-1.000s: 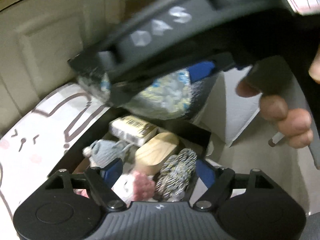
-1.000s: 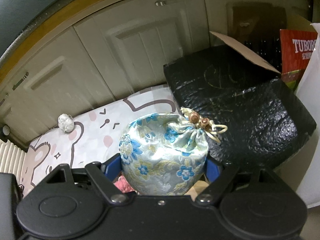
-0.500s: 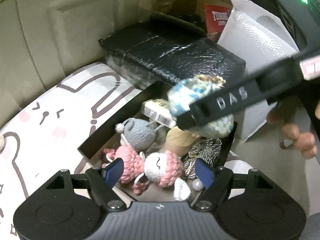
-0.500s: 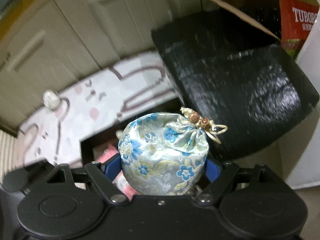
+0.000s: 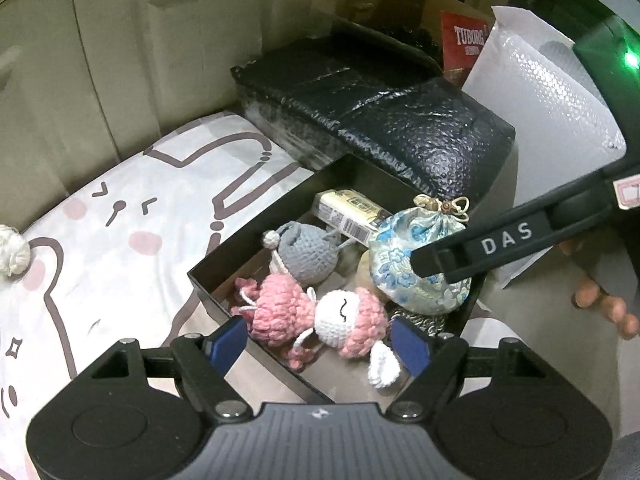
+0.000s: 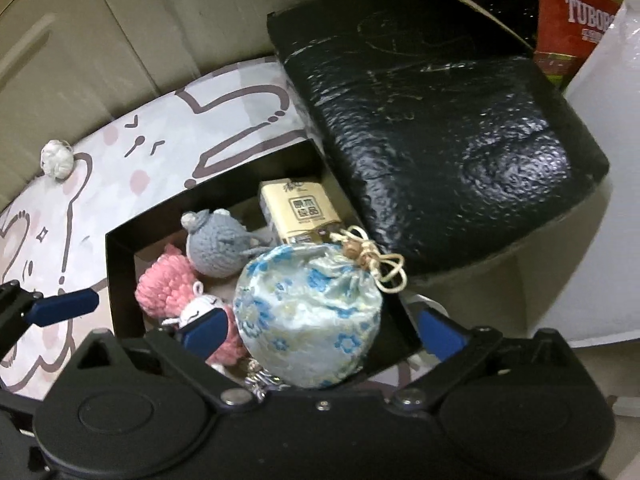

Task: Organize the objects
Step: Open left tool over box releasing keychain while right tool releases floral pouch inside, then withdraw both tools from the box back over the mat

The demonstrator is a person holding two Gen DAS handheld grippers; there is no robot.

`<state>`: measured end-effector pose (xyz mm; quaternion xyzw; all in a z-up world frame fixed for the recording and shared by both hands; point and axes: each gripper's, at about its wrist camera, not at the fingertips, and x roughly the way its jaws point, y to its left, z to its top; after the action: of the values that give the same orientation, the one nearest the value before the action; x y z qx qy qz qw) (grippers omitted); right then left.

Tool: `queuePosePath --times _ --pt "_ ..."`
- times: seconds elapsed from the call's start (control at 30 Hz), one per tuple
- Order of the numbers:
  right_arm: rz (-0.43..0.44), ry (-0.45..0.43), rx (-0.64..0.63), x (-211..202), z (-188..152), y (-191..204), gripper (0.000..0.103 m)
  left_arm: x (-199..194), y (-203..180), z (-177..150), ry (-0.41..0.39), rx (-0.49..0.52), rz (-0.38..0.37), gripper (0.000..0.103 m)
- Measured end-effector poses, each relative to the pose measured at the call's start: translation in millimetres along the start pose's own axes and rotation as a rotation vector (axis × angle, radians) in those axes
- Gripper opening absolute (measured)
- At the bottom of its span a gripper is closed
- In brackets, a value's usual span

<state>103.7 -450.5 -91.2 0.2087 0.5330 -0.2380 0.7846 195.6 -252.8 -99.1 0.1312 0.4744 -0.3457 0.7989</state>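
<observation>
A blue floral drawstring pouch (image 6: 308, 316) rests in the open black box (image 6: 120, 272), also seen in the left wrist view (image 5: 416, 264). My right gripper (image 6: 320, 328) is open, its blue pads apart on either side of the pouch and clear of it. In the box lie a pink crochet doll (image 5: 320, 316), a grey crochet toy (image 5: 308, 252) and a yellow packet (image 5: 352, 212). My left gripper (image 5: 318, 342) is open and empty, just above the box's near edge. The right gripper's arm (image 5: 500, 240) crosses the left wrist view.
A black wrapped parcel (image 6: 432, 120) sits behind the box. A white bubble mailer (image 5: 552, 108) and red Tuborg carton (image 5: 466, 46) stand at the right. A small white ball (image 6: 58, 158) lies on the cartoon mat (image 5: 120, 220). Cabinet doors stand behind.
The right gripper lowered the pouch into the box and opened, letting it go. The left wrist view pulled back and now shows the whole box.
</observation>
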Motion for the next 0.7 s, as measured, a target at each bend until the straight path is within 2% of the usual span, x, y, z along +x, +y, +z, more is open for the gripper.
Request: queuePosePath --times 0.4,0.7 --pt "0.047 -0.083 0.070 -25 -8 -13 0.103 -21 7 -1 -0.037 -0.065 0.044 0.083" --pt "0.098 -0.158 0.055 -42 -19 -10 0.103 -45 13 -3 -0.077 -0.136 0.091 0.084"
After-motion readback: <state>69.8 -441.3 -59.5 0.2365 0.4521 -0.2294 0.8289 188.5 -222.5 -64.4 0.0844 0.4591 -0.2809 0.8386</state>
